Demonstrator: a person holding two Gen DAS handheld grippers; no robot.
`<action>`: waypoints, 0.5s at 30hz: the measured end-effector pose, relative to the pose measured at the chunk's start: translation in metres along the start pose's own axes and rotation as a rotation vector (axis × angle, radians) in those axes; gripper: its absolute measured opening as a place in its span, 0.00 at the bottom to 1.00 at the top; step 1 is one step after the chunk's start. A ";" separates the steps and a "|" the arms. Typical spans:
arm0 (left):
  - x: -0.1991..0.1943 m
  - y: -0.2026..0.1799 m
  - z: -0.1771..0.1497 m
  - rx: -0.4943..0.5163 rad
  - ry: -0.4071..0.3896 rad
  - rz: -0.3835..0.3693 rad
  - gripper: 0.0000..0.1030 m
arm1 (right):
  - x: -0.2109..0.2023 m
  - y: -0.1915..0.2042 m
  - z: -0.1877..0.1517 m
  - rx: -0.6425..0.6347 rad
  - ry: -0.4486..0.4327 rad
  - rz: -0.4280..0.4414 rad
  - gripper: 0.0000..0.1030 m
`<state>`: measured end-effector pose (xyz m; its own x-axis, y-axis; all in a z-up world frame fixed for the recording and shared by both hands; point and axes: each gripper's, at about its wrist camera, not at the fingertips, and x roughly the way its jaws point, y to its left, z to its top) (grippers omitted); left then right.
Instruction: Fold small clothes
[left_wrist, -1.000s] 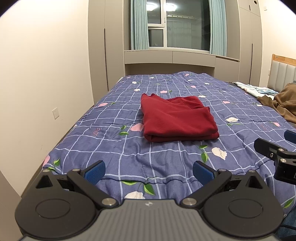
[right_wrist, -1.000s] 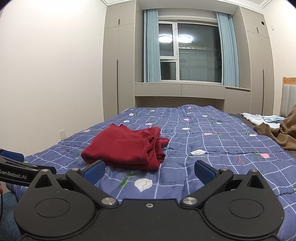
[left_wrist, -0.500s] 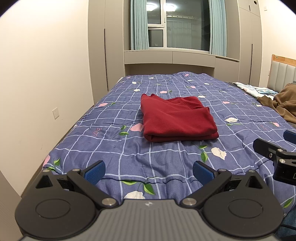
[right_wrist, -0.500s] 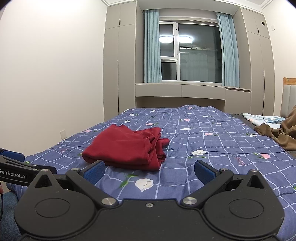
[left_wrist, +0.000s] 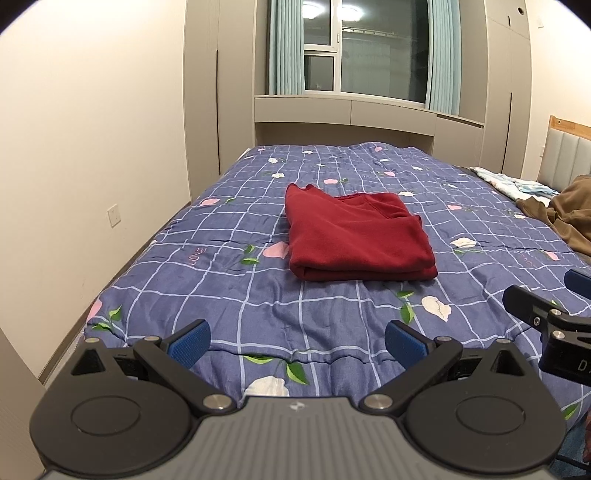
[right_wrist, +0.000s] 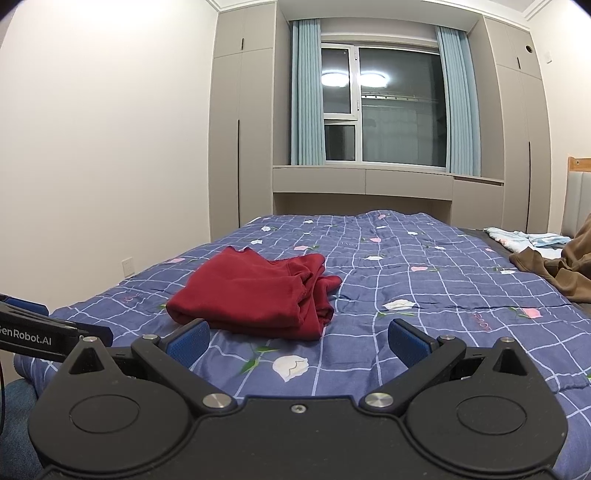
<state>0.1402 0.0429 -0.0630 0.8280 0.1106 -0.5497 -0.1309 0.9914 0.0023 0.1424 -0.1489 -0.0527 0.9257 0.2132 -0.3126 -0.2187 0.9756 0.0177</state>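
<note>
A dark red garment (left_wrist: 354, 236) lies folded into a flat rectangle on the blue checked floral bedspread (left_wrist: 332, 317); it also shows in the right wrist view (right_wrist: 255, 291). My left gripper (left_wrist: 297, 341) is open and empty, held back over the bed's near edge, well short of the garment. My right gripper (right_wrist: 297, 341) is open and empty, just short of the garment's right side. The right gripper's finger (left_wrist: 535, 310) shows at the right edge of the left wrist view, and the left gripper's finger (right_wrist: 44, 330) shows at the left edge of the right wrist view.
A brown garment (left_wrist: 565, 218) and light blue-white clothes (left_wrist: 509, 182) lie at the bed's right, near the padded headboard (left_wrist: 565, 151). A wall with a socket (left_wrist: 113, 215) runs along the left. Wardrobes and a curtained window (right_wrist: 384, 107) stand beyond the bed.
Both views have tilted up slightly, so the garment sits a little lower in frame. The garment has not moved and both grippers stay open.
</note>
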 end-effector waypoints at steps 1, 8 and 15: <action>0.000 0.000 0.000 0.000 0.000 -0.001 0.99 | 0.000 0.000 0.000 -0.001 -0.001 0.001 0.99; -0.001 0.000 0.000 -0.004 -0.001 -0.016 0.99 | 0.000 0.000 -0.001 -0.002 -0.002 0.002 0.99; -0.002 -0.001 -0.001 -0.004 -0.003 -0.017 1.00 | 0.000 0.000 0.000 -0.003 -0.004 0.003 0.99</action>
<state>0.1386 0.0414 -0.0626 0.8317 0.0936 -0.5472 -0.1189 0.9929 -0.0109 0.1420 -0.1489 -0.0530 0.9262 0.2162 -0.3087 -0.2223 0.9749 0.0160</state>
